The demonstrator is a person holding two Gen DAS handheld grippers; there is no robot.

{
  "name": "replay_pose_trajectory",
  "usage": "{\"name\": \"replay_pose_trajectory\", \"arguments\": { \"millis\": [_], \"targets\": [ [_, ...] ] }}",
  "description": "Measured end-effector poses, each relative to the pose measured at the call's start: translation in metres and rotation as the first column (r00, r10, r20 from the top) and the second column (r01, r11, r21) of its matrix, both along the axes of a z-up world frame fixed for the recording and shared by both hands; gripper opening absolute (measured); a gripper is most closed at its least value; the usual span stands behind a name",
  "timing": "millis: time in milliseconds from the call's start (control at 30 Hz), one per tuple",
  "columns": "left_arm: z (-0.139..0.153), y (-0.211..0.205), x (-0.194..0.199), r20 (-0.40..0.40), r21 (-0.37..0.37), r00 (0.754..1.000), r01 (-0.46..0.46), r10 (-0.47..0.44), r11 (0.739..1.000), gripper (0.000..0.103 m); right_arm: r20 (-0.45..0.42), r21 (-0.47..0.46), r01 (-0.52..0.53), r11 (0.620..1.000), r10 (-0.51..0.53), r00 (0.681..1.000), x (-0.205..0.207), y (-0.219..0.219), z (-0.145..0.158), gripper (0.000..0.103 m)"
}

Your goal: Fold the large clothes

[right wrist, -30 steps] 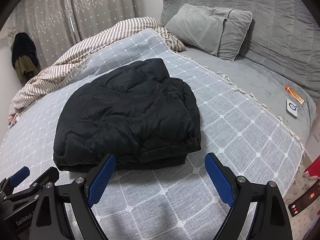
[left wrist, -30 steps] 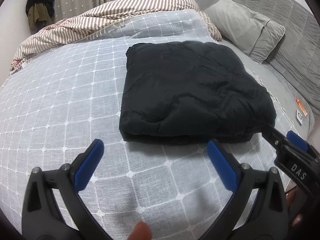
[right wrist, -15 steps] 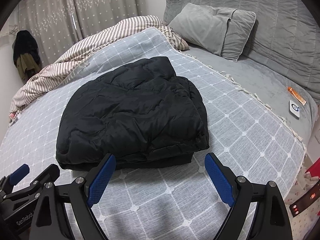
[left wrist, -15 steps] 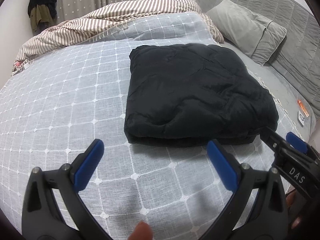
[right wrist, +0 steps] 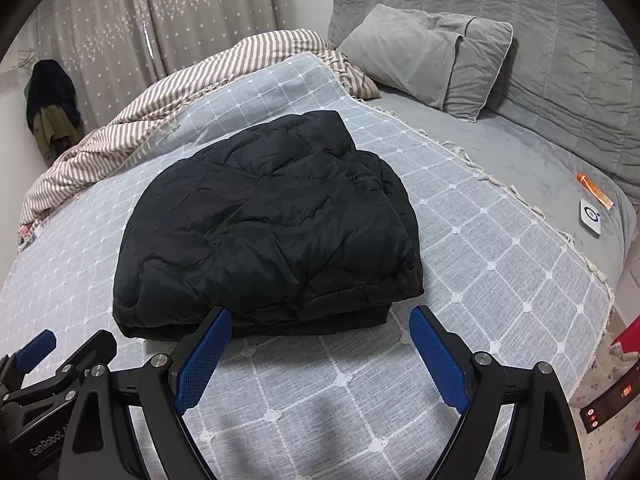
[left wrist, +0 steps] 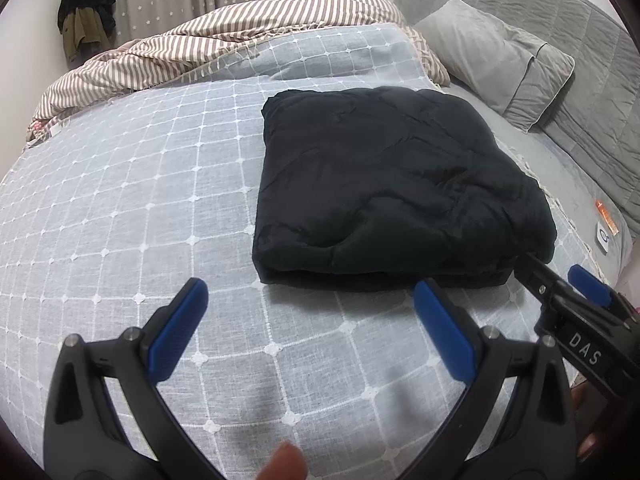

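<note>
A black padded jacket lies folded into a thick square on the grey checked bedspread; the right wrist view shows the same jacket from its other near corner. My left gripper hovers open just short of the jacket's near edge, with nothing between its blue pads. My right gripper is open too, its left pad close to the jacket's front fold without pressing it. Each gripper shows at the edge of the other's view.
A striped blanket is bunched at the far side of the bed. A grey pillow leans on the quilted headboard. An orange tube and a small white device lie near the bed's right edge. Dark clothes hang by the curtains.
The jacket sits slightly lower and closer in both views than a second ago, a small shift of view. Both grippers have stayed open and empty.
</note>
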State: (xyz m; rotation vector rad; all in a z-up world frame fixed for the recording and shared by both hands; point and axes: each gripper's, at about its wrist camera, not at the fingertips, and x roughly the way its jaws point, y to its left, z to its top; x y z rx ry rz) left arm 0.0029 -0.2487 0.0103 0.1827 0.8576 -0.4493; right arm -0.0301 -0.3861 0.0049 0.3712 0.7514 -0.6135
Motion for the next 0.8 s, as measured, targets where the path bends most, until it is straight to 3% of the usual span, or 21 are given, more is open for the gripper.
{"name": "replay_pose_trajectory", "arguments": {
  "millis": [800],
  "targets": [
    [0.0007, -0.0036, -0.0033, -0.021, 0.004, 1.0, 0.015, -0.015, 1.0, 0.102, -0.006, 0.007, 0.02, 1.0, -0.02, 1.0, -0.0002, -0.0049, -0.0027, 0.092]
  ]
}}
